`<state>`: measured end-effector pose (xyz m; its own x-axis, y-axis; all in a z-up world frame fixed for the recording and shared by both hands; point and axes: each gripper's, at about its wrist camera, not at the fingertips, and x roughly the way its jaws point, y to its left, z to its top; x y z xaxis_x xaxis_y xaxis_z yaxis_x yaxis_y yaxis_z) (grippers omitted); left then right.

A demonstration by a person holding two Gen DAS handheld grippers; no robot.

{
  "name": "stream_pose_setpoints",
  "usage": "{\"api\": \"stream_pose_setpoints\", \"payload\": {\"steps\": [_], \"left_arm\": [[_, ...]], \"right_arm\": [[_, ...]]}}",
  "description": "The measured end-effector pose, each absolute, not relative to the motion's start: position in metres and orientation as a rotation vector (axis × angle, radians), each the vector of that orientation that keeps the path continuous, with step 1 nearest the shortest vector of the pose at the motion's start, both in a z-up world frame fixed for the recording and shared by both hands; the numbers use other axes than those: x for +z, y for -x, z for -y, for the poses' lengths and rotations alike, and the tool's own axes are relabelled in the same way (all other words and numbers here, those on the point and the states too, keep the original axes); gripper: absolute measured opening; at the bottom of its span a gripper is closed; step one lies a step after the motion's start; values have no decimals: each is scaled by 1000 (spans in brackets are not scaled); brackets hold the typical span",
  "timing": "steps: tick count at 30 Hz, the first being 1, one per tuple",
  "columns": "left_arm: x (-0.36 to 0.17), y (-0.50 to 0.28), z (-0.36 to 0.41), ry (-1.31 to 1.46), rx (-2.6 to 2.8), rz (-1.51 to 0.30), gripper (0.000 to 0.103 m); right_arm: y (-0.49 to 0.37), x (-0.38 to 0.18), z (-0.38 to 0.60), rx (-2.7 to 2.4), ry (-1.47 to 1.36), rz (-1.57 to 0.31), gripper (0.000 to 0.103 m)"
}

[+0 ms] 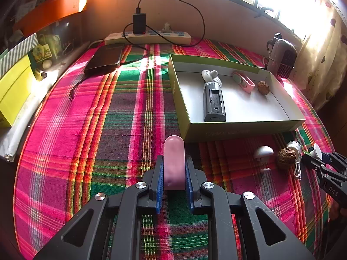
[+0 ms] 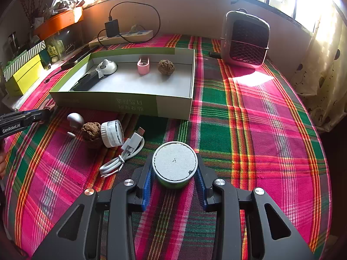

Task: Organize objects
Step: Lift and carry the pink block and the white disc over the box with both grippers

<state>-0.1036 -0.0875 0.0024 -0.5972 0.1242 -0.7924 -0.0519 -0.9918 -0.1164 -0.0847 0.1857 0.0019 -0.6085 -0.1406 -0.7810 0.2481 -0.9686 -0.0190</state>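
My left gripper (image 1: 174,169) is shut on a pink rounded capsule (image 1: 174,151), low over the plaid cloth just in front of the green-and-white shallow box (image 1: 238,127). In the right wrist view my right gripper (image 2: 174,173) is shut on a round green tin with a grey-white top (image 2: 174,162), both blue pads against its sides. The box (image 2: 104,101) holds a grey hand fan (image 1: 213,95), a pink clip (image 1: 243,81) and a walnut (image 1: 263,87). Loose on the cloth lie a silver mushroom-shaped piece (image 2: 75,119), a second walnut (image 2: 91,132), a white round cap (image 2: 111,133) and a white USB cable (image 2: 128,149).
A small heater (image 2: 245,39) stands at the back right of the table. A power strip (image 1: 147,38) with a black charger lies along the back wall, with a dark phone (image 1: 104,58) in front of it. Yellow boxes (image 1: 13,91) line the left side.
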Motion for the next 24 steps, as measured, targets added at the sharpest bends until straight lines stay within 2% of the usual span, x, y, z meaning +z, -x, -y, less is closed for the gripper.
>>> {"api": "stream_pose_setpoints", "payload": {"steps": [24], "left_arm": [[3,102,86,1357,2725,116,16]], "right_arm": [[84,3,-186,-2642,-1260,-182,35]]}}
